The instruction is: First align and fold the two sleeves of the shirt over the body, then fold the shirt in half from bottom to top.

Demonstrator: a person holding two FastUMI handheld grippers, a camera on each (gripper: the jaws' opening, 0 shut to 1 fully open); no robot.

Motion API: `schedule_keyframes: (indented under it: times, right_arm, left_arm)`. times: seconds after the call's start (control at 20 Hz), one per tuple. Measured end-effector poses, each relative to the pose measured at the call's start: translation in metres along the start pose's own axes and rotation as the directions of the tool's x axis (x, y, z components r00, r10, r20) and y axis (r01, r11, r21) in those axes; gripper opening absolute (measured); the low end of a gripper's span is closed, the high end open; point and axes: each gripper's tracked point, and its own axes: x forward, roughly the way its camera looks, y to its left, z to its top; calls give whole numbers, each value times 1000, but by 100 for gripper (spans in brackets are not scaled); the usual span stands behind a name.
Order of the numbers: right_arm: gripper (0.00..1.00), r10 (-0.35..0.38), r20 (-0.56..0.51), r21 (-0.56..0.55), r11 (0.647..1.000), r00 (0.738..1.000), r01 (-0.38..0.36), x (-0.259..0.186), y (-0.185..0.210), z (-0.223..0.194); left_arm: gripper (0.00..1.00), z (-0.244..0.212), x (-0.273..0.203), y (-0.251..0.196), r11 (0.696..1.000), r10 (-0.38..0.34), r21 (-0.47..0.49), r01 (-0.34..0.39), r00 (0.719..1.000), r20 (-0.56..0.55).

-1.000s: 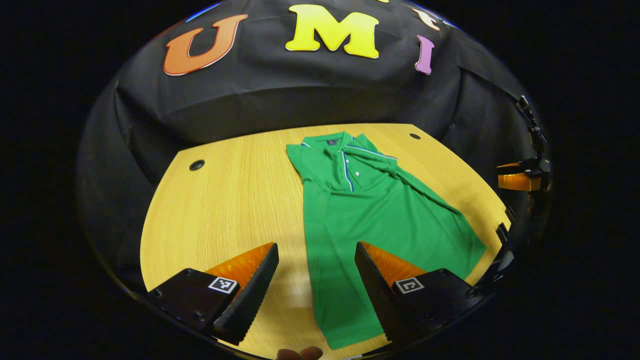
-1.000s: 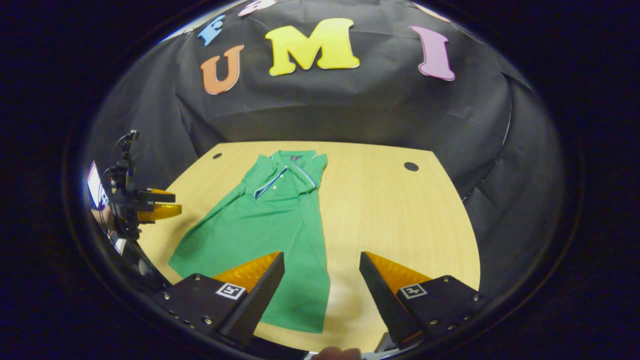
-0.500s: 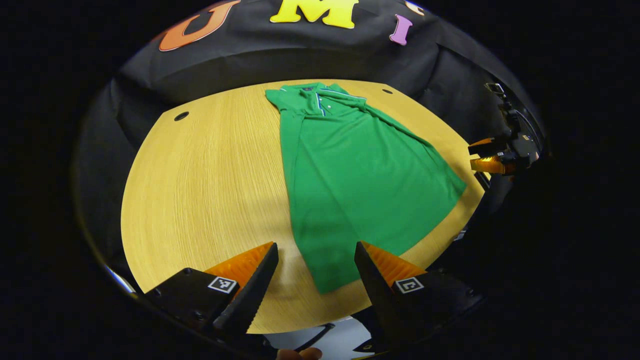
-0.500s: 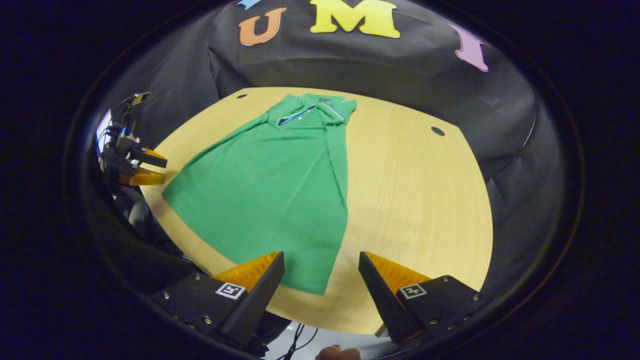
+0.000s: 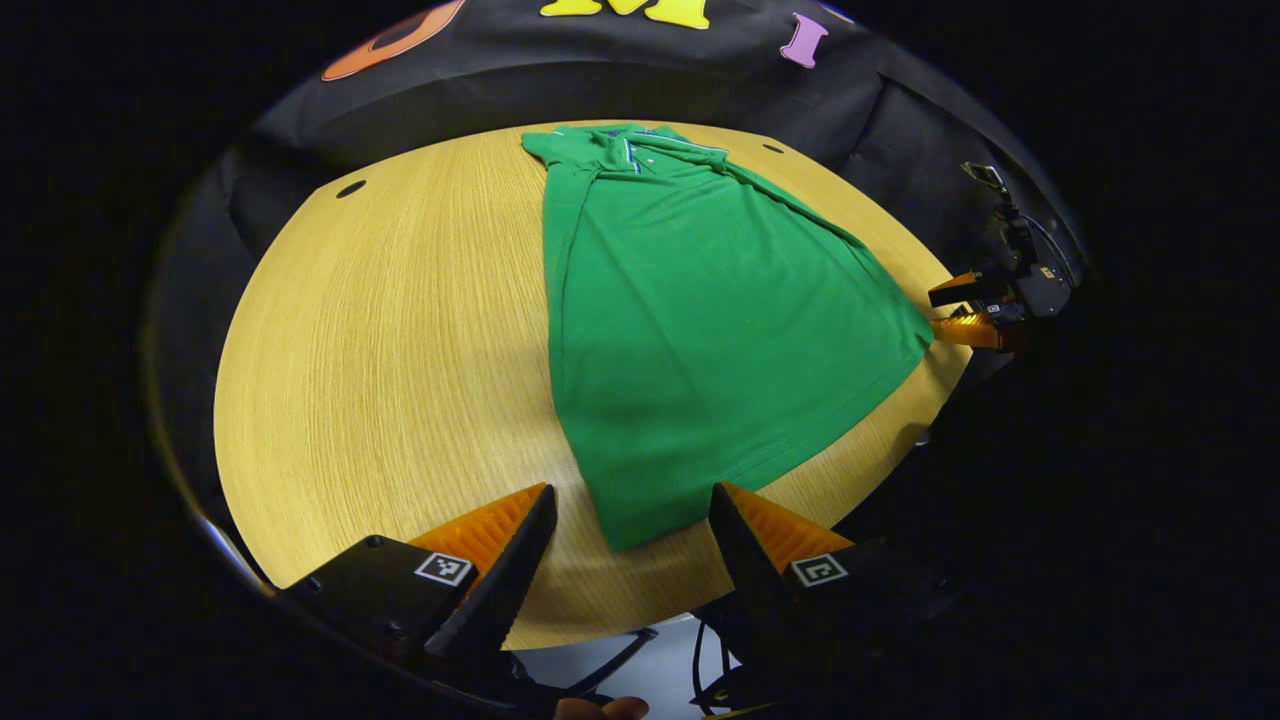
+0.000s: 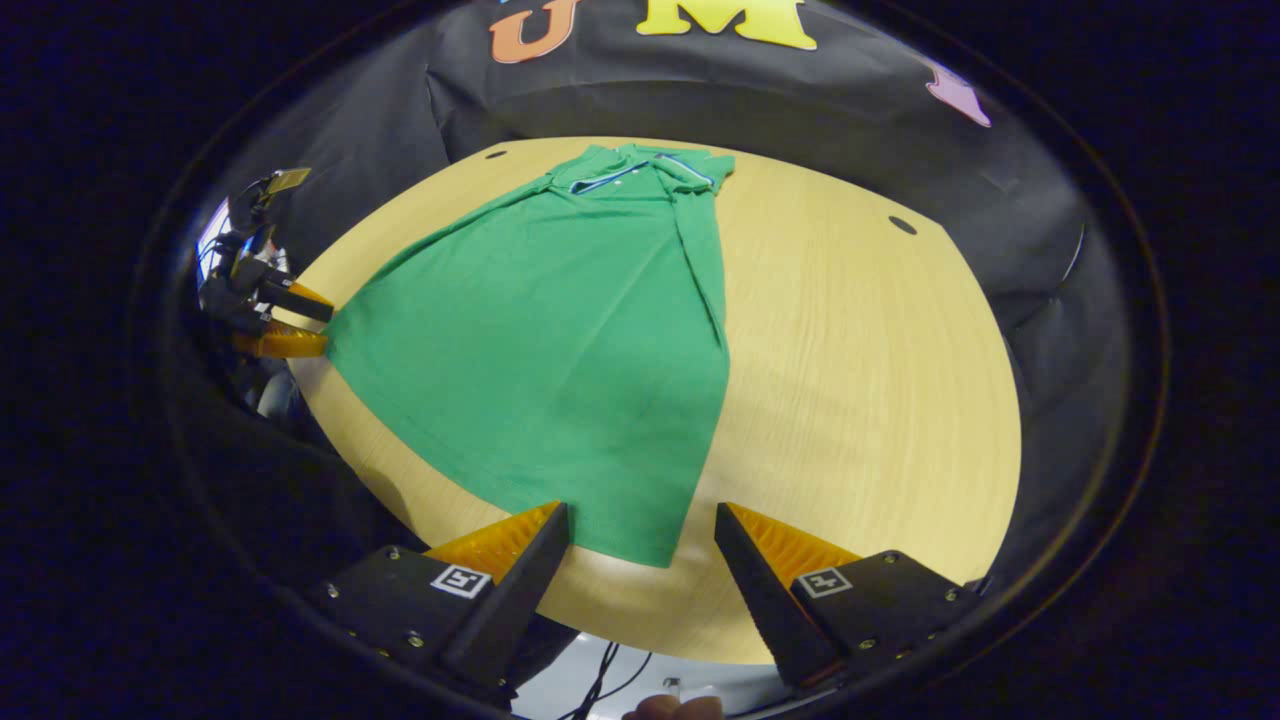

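A green polo shirt (image 5: pixel 700 320) lies flat on a round wooden table (image 5: pixel 380 380), collar toward the top of the frame and hem toward the bottom. Both sleeves appear already folded in over the body, leaving a long tapered shape.

In the left gripper view, the left gripper (image 5: pixel 630 560) hangs at the bottom centre, its fingers spread wide with nothing between them, and the shirt's near hem corner sits in the gap just ahead. In the right gripper view, the right gripper (image 6: pixel 640 570) is likewise wide open and empty, framing the other hem corner (image 6: pixel 640 545) at the bottom centre. Each view also shows the other gripper at the far corner of the hem, by the table's edge.

Over the last second both cameras have pulled back and down toward the near table edge. The shirt now fills more of each frame, and the hem corners have slid from between the fingers to just ahead of their tips. That suggests the sleeve folds are finished and both grippers are lining up to pinch the hem for the bottom-to-top fold.
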Motion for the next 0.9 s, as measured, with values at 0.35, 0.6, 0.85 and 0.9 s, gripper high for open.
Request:
schedule_keyframes:
  times: [0.35,0.6,0.85,0.9]
  right_arm:
    - [93,8,-5,-60,998,1000,-8,16,9,1]
    - [98,22,8,-83,996,1000,-21,25,19,10]
    - [92,38,25,-104,994,999,-36,21,21,19]
    - [81,40,27,-103,994,999,-37,26,20,18]
  left_arm:
    - [100,15,12,-14,1000,10,16,-11,1000,20]
    - [99,24,22,-21,995,48,84,-51,998,42]
    - [84,26,25,-28,991,81,97,-87,994,73]
    - [81,25,27,-31,991,78,100,-86,994,77]
